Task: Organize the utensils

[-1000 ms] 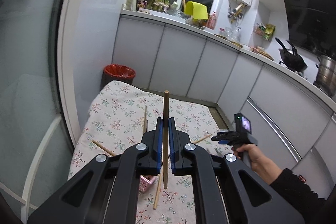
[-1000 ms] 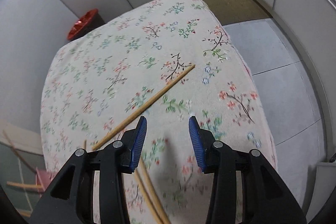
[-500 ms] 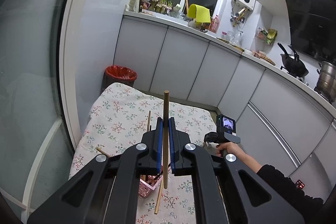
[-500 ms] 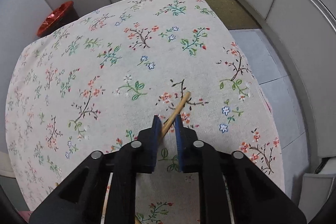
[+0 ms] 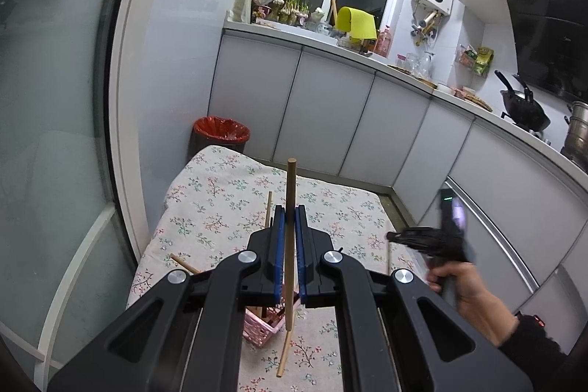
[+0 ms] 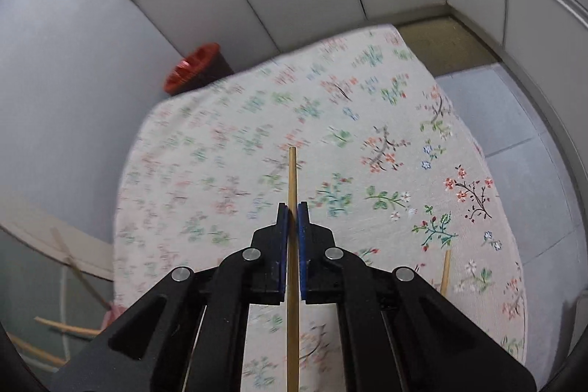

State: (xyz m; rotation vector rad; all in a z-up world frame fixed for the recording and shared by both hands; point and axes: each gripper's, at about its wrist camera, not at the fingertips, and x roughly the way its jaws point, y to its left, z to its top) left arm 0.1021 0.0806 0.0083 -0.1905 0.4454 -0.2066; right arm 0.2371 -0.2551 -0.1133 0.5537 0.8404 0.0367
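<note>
My left gripper [image 5: 289, 208] is shut on a wooden chopstick [image 5: 290, 186] that stands upright between its blue pads, above a pink basket [image 5: 261, 333] with chopsticks in it. More chopsticks lie on the floral tablecloth [image 5: 220, 204]: one [image 5: 283, 355] below the basket, one [image 5: 183, 263] at the left. My right gripper [image 6: 292, 206] is shut on another chopstick [image 6: 293, 171], lifted off the cloth [image 6: 367, 153]. In the left wrist view the right gripper [image 5: 426, 239] hangs over the table's right side in a hand [image 5: 466, 289].
A red-lined bin [image 5: 220, 131] stands beyond the table's far end. White cabinets [image 5: 330, 112] and a cluttered counter run behind and to the right. One loose chopstick [image 6: 445, 272] lies right of my right gripper. A glass panel [image 5: 47, 135] borders the left.
The right gripper went from open over the cloth to shut on a chopstick and then rose with it. The left gripper kept holding its chopstick, nearly still.
</note>
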